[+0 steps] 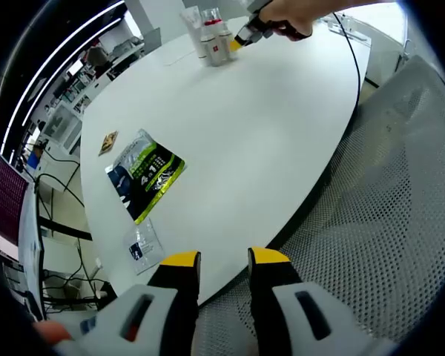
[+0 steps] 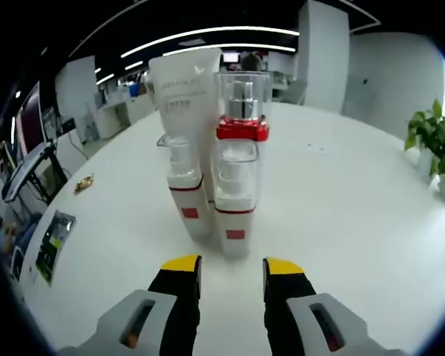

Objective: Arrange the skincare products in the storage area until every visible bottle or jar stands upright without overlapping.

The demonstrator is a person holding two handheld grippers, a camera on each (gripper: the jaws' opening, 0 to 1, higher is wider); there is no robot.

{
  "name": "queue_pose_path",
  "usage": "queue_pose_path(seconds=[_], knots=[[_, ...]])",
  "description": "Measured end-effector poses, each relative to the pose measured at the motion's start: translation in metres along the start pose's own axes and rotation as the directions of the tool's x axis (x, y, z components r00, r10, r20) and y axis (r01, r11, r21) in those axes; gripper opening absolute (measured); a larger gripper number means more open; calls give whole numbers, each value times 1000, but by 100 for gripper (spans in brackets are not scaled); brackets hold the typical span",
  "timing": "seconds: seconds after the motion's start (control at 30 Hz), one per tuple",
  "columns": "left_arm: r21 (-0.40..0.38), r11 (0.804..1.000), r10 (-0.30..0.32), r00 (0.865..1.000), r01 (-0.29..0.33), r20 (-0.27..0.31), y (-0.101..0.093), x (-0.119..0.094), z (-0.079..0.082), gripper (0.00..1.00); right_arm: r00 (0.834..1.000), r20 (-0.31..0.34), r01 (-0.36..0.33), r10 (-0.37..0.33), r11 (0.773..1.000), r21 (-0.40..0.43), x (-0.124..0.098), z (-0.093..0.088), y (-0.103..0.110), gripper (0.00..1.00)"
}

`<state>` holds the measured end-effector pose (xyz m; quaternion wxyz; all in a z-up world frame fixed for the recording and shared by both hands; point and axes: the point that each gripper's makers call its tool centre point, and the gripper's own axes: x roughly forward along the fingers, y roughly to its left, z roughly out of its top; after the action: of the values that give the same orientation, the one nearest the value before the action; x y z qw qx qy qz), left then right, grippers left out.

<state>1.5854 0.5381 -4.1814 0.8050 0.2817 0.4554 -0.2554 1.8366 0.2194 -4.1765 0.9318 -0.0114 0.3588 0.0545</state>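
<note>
Four skincare items are standing upright in a tight cluster on the white round table (image 2: 341, 200), right in front of your right gripper (image 2: 229, 268). Nearest is a clear-capped white pump bottle with red label (image 2: 235, 196); just left of it, a shorter white bottle w/ red band (image 2: 185, 189). Behind them are standing a red-collared clear-topped bottle (image 2: 242, 107) and a tall white squeeze tube (image 2: 182, 89). The right gripper's yellow-tipped jaws are sitting apart, gripping nothing, just short of the nearest bottle.

In the left gripper view your left gripper (image 1: 224, 261) is hanging at the table's near edge, jaws parted & empty, over a grey mesh chair (image 1: 400, 208). A green-and-black foil pouch (image 1: 144, 174), a small clear sachet (image 1: 143, 245) and a small tan packet (image 1: 108, 142) are lying flat on the left, well apart from the cluster far across.
</note>
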Motion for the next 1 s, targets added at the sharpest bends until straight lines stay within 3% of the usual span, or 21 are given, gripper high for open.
queue_pose_path(seconds=[0.3, 0.53, 0.8, 1.0], knots=[[1, 1000, 6, 1000, -6, 2, 1, -1, 0, 20, 992, -88, -89, 88, 996, -1, -20, -27, 35, 42], [2, 1000, 11, 1000, -11, 9, 1, -2, 1, 20, 981, -112, -167, 159, 984, -65, -32, -16, 79, 44], [13, 1000, 20, 1000, -20, 15, 2, -3, 2, 21, 950, -177, -277, 256, 955, -104, -33, -17, 146, 50], [15, 1000, 26, 999, -27, 35, 3, -5, 6, 21, 908, -253, -368, 334, 925, -100, -29, -21, 215, 55]])
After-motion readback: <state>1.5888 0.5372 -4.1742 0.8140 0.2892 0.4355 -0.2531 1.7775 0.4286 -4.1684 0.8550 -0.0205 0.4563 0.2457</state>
